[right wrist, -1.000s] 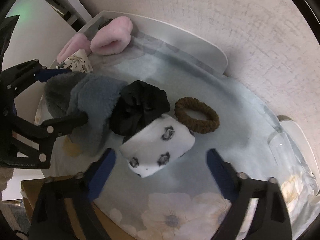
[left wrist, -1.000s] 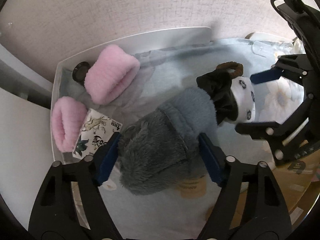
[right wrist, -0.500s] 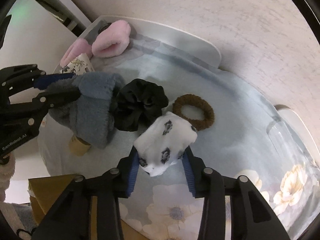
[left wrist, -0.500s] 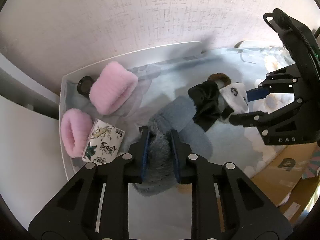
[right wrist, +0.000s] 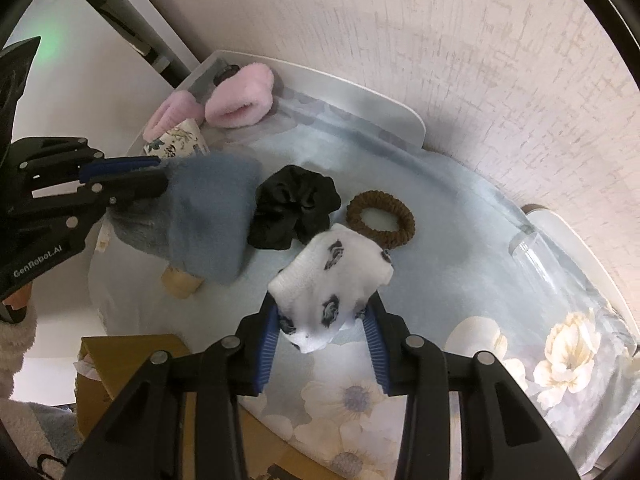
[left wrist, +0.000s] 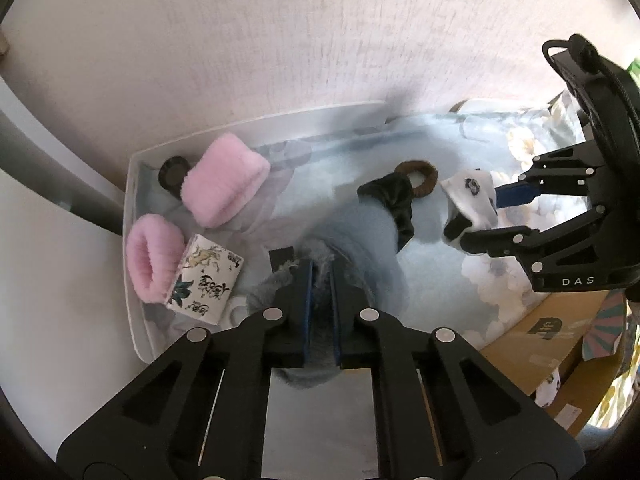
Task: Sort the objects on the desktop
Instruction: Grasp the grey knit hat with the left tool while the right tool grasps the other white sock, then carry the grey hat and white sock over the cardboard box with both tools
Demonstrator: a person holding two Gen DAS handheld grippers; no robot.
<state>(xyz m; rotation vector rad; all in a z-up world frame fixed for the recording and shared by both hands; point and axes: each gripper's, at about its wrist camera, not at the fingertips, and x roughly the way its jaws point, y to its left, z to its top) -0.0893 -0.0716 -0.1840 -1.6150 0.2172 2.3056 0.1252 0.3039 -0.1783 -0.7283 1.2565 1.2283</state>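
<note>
My left gripper [left wrist: 320,280] is shut on a fluffy grey-blue sock [left wrist: 368,240], which also shows in the right wrist view [right wrist: 204,224], and holds it lifted above the pale blue floral cloth [right wrist: 460,240]. My right gripper [right wrist: 324,332] is shut on a white sock with dark panda prints [right wrist: 336,276], seen too in the left wrist view [left wrist: 472,200]. A black scrunchie [right wrist: 296,208] and a brown hair tie [right wrist: 380,220] lie on the cloth between the two socks.
A white tray [left wrist: 134,240] at the left holds two pink fluffy cuffs [left wrist: 224,180], a printed tissue pack [left wrist: 204,280] and a small dark round thing [left wrist: 174,172]. A cork-coloured stub [right wrist: 180,282] sits under the grey sock. A cardboard box [left wrist: 540,328] stands by the table's edge. A textured wall is behind.
Both grippers closed: the left on the grey-blue sock, the right on the panda sock. Both have lifted and pulled their socks back, away from the scrunchie.
</note>
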